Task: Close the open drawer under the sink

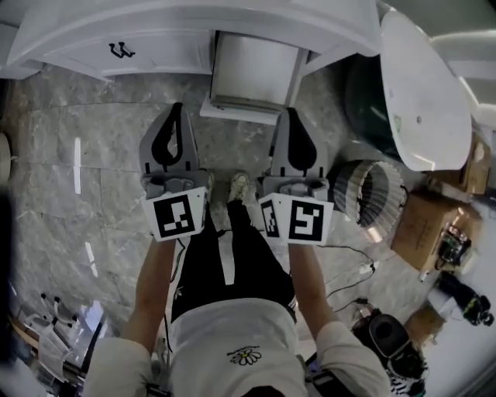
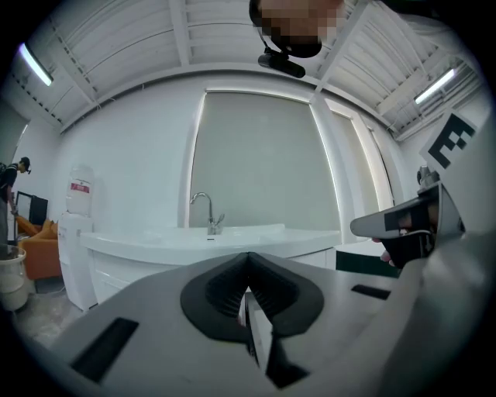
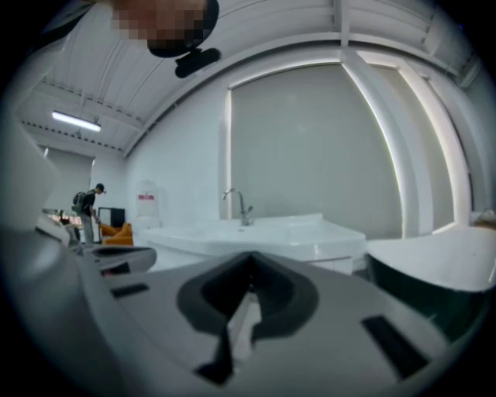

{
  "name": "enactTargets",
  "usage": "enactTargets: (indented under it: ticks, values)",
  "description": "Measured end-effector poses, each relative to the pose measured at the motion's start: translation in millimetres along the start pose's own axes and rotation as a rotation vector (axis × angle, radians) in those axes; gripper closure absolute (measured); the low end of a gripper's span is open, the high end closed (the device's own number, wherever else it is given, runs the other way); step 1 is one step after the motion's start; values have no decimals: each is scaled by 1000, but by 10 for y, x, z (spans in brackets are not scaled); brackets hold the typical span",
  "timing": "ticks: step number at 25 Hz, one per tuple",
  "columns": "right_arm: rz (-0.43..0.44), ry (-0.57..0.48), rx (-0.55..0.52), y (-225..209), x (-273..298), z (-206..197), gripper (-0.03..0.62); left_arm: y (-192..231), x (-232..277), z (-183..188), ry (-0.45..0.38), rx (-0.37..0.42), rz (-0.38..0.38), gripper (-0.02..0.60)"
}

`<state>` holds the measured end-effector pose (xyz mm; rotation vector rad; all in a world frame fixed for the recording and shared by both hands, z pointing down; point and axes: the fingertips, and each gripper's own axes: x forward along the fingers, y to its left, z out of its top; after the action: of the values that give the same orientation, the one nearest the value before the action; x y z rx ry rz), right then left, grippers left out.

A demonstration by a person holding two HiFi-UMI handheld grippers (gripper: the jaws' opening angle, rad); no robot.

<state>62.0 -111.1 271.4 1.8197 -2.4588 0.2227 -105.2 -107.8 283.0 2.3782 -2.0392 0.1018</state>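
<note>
A: Overhead, head view: drawer (image 1: 252, 74) stands open under the sink (image 1: 194, 23), apart from left claw (image 1: 177, 116) and right claw (image 1: 289, 120).

B: Left gripper view: pads together, empty. Right gripper view: likewise. Approach step, I'd say; next, push the drawer front squarely.

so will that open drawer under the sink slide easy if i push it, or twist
The drawer looks like a stiff white box, so it probably won't flex. Nothing shows inside, so it's likely light. Its front is broad, so an off-centre push might skew it.
</note>
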Motion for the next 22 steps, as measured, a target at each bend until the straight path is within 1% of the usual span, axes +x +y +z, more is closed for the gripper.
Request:
enactTargets:
  ticks: [2, 4, 6, 7, 10, 11, 13, 16, 22]
  values:
    - [-22, 4, 3, -23, 42, -200, 566, 11, 2, -217, 24, -13, 4, 561]
    - [-42, -2, 14, -12, 79, -359, 566, 28, 27, -350, 24, -32, -14, 561]
    - [-62, -11, 11, 6, 97, -494, 566, 38, 52, -412, 1, -28, -28, 561]
    - [-77, -18, -8, 7, 106, -545, 566, 44, 70, -434, -14, -27, -29, 561]
    - [-111, -42, -105, 27, 154, -664, 566, 56, 134, -533, -54, -41, -39, 561]
    - [-108, -48, -118, 51, 176, -708, 566, 51, 155, -577, -65, -46, -51, 561]
    - [-81, -45, -110, 109, 220, -834, 566, 30, 199, -680, -81, -48, -76, 561]
    - [-49, -27, -99, 178, 243, -1072, 565, -10, 247, -872, -67, -55, -86, 561]
    - [-55, 59, -52, 208, 213, -1530, 565, -81, 172, -1206, 7, -52, -90, 561]
